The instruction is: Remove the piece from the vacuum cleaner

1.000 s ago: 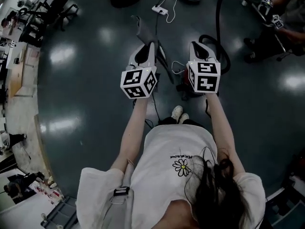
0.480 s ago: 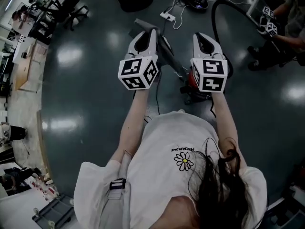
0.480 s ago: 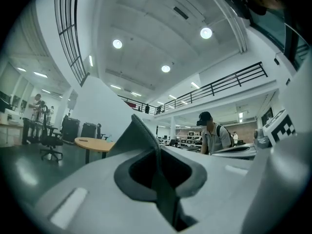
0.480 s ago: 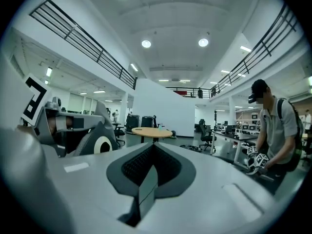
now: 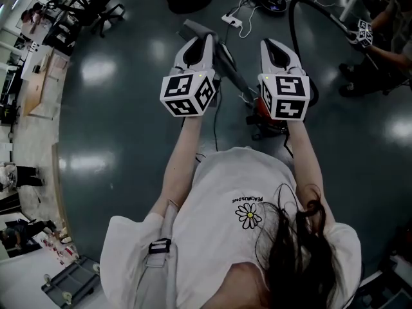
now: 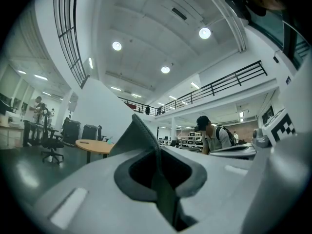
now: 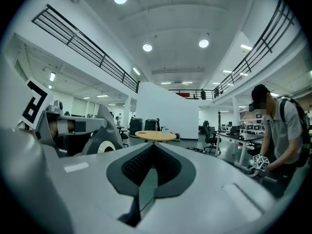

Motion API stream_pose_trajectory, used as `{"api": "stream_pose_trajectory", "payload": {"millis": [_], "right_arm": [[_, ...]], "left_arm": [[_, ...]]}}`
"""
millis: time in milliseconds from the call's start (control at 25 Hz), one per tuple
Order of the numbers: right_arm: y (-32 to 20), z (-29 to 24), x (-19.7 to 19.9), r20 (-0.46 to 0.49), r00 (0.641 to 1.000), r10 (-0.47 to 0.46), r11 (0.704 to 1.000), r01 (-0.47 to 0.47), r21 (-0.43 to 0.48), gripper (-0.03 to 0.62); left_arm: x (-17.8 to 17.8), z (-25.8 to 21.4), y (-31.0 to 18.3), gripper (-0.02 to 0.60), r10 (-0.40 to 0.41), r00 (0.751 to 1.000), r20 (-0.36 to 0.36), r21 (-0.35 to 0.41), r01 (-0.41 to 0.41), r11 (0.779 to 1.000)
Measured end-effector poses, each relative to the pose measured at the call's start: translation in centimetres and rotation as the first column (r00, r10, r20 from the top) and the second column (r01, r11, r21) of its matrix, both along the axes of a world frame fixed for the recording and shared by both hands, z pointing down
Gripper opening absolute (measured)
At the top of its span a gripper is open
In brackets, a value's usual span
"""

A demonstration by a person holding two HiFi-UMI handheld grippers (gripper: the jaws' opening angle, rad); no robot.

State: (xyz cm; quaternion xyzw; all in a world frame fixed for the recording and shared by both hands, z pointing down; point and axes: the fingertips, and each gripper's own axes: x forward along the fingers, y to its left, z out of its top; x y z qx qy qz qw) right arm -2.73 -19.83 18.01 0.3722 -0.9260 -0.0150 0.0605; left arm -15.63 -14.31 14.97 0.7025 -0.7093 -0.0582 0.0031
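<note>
1. A person in a white T-shirt (image 5: 232, 205) with a daisy print stands on a dark, glossy floor (image 5: 122, 134), both forearms stretched forward.
2. The left gripper (image 5: 197, 44) and the right gripper (image 5: 275, 47) are held side by side at about the same height, a little apart. Their marker cubes are nearest the person.
3. The left gripper's fingers (image 6: 130, 136) are pressed together along one seam, with nothing between them.
4. The right gripper's fingers (image 7: 139, 165) are likewise pressed together and hold nothing.
5. The vacuum cleaner (image 5: 269, 124) sits on the floor just ahead of the person. Its red body is partly hidden under the right gripper's cube. Neither gripper touches it.
6. A grey wand (image 5: 226, 63) runs slantwise from near the red body, up and to the left, passing between the two grippers in the head view. Its flat end lies beyond the left gripper.
7. A black hose (image 5: 293, 24) arcs from behind the right gripper towards the far right.
8. A white power strip (image 5: 232, 19) with cables lies on the floor beyond the wand.
9. Farther off stands a round wooden desk (image 7: 155, 136).
10. At the far right a second person (image 7: 285, 126) bends forward, with another marker cube (image 7: 260, 163) at their hand.
</note>
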Motion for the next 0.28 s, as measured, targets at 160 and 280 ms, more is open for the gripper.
{"api": "stream_pose_trajectory", "payload": {"millis": [160,280], "right_arm": [[-0.21,-0.41,-0.28,0.004,1.0,-0.01,1.0,0.01,0.0,0.021],[-0.31,-0.5,-0.45,0.001,1.0,-0.015,1.0,0.015,0.005,0.021]], "left_arm": [[-0.08,-0.22,-0.1,0.029,0.0,1.0,-0.003,0.002,0.0,1.0],[-0.16,-0.36,-0.2,0.029,0.003,1.0,-0.003,0.005,-0.003,1.0]]}}
